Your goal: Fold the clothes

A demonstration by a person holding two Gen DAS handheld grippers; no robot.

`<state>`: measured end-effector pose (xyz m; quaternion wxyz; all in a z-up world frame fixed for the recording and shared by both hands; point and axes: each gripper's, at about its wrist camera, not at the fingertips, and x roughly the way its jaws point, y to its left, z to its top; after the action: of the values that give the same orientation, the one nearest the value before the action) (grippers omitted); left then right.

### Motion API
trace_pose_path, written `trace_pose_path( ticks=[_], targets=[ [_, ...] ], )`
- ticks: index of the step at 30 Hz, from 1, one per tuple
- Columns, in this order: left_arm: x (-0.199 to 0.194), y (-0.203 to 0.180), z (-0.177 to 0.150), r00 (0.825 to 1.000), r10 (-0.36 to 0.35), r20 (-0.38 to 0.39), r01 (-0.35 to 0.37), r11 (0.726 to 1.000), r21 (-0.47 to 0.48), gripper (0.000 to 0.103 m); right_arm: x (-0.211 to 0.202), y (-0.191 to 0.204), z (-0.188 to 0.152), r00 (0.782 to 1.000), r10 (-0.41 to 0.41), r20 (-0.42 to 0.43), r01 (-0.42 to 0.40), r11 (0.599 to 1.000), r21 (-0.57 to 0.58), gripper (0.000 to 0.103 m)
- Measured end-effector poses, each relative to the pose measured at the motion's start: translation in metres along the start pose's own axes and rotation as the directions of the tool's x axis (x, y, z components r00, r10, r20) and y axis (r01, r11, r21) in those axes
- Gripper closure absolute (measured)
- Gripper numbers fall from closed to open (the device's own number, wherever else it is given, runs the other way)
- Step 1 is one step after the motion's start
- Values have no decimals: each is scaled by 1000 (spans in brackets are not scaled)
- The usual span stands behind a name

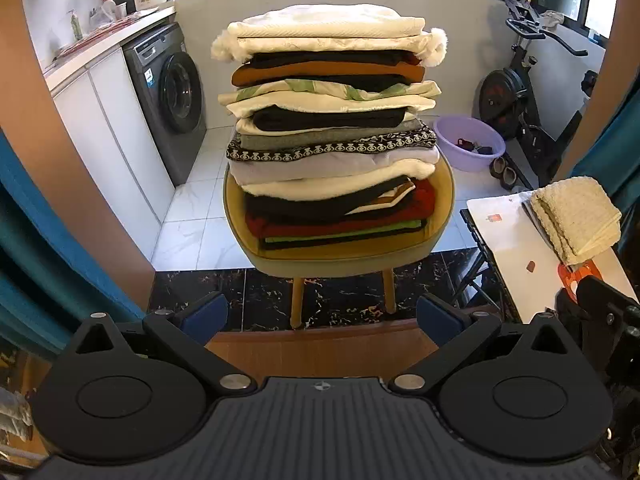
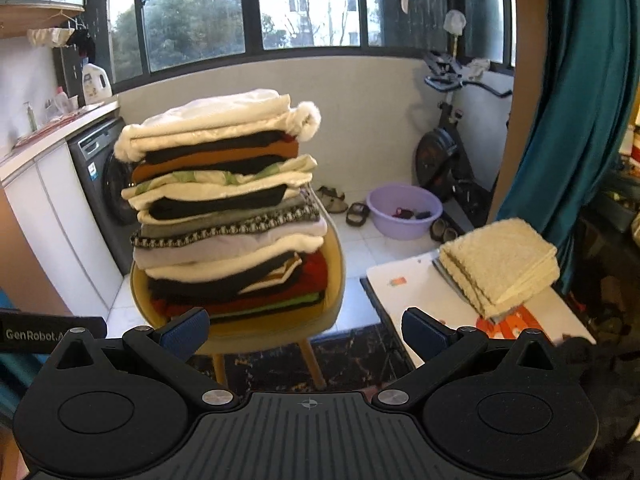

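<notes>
A tall stack of folded clothes (image 1: 332, 128) stands on a yellow-green chair (image 1: 344, 258); it also shows in the right wrist view (image 2: 224, 208) on the chair (image 2: 334, 312). A folded cream towel (image 1: 574, 218) lies on a white table (image 1: 504, 256), also seen from the right wrist as the towel (image 2: 500, 264) on the table (image 2: 420, 296). My left gripper (image 1: 322, 316) is open and empty, well short of the chair. My right gripper (image 2: 306, 332) is open and empty, between the chair and the table. The right gripper's body shows at the left wrist view's right edge (image 1: 608, 316).
A washing machine (image 1: 170, 96) and white cabinets (image 1: 104, 136) stand at the left. A purple basin (image 1: 470, 142) and shoes sit on the tiled floor behind the chair. An exercise bike (image 1: 524, 92) stands at the right. Teal curtains (image 2: 588, 120) hang at both sides.
</notes>
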<state>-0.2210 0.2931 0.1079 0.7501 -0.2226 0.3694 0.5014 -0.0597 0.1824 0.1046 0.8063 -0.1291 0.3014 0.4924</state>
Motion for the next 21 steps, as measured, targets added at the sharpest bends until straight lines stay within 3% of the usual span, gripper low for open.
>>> trace_pose_path(
  ticks=[21],
  targets=[
    [-8,-20,-10,1000,-11,-8,11,1000,14,0,-11,-22,-8,1000,-5,-15,5,1000,5,1]
  ],
)
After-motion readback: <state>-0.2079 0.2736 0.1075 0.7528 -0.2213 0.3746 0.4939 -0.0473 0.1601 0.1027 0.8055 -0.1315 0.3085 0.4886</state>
